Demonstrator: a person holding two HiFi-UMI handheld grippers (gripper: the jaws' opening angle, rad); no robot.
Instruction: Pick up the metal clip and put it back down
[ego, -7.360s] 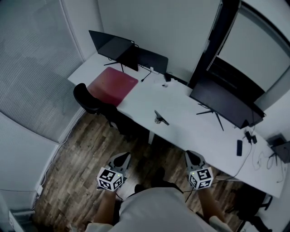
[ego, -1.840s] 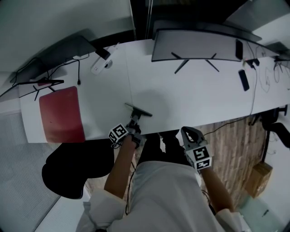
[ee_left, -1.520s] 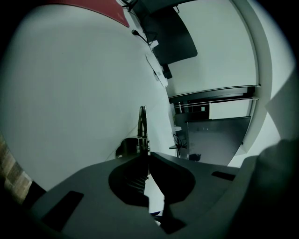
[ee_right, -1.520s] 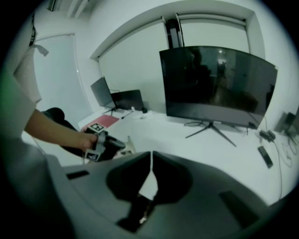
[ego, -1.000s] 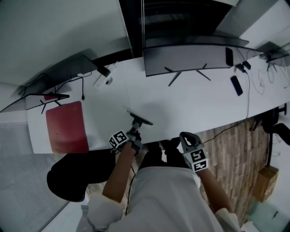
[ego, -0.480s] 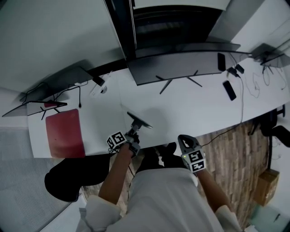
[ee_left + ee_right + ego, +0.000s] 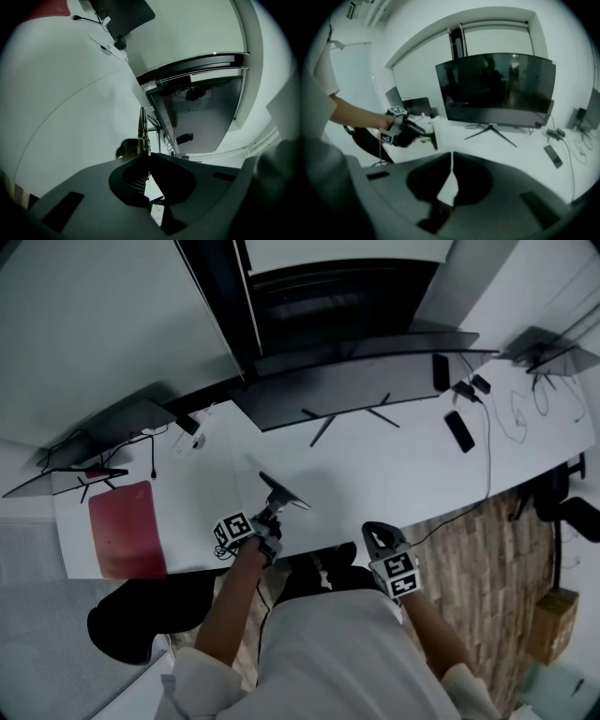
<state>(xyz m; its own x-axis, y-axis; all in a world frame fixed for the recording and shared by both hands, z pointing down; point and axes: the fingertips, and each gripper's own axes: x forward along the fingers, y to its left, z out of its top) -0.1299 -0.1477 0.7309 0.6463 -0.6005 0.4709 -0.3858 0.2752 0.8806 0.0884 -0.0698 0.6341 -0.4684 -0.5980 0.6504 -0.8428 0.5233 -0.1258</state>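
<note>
Pick-up step in hand: clip gripped.
The left gripper (image 7: 268,518) is clamped on the metal clip (image 7: 284,491), at the near edge of the white desk (image 7: 394,465). The right gripper (image 7: 373,534) is closed, empty, off the desk. Next, I judge: lower the clip until seated, then release.

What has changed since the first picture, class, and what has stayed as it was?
The person stepped up to the desk; the left tongs reached out and shut on the metal clip, which earlier lay untouched. The right tongs stayed off the desk, holding nothing.
</note>
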